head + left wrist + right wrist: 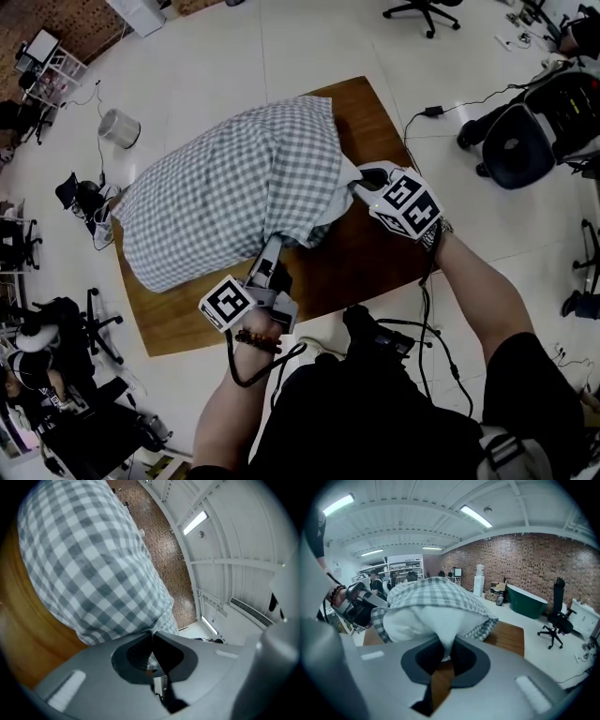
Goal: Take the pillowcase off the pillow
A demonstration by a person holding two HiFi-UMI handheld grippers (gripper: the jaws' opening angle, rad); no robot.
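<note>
Pinching the checked pillowcase (pixel 93 564) by its edge, the left claw (pixel 151 633) is shut tight. The right claw (pixel 445 646) is shut on the white pillow (pixel 424 620) poking out just ahead. If either small pinch slips, the pillow may not come out.

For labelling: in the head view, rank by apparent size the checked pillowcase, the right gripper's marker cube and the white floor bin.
1. checked pillowcase, largest.
2. marker cube on the right gripper, helped by nearness to the camera.
3. white bin, smallest.
</note>
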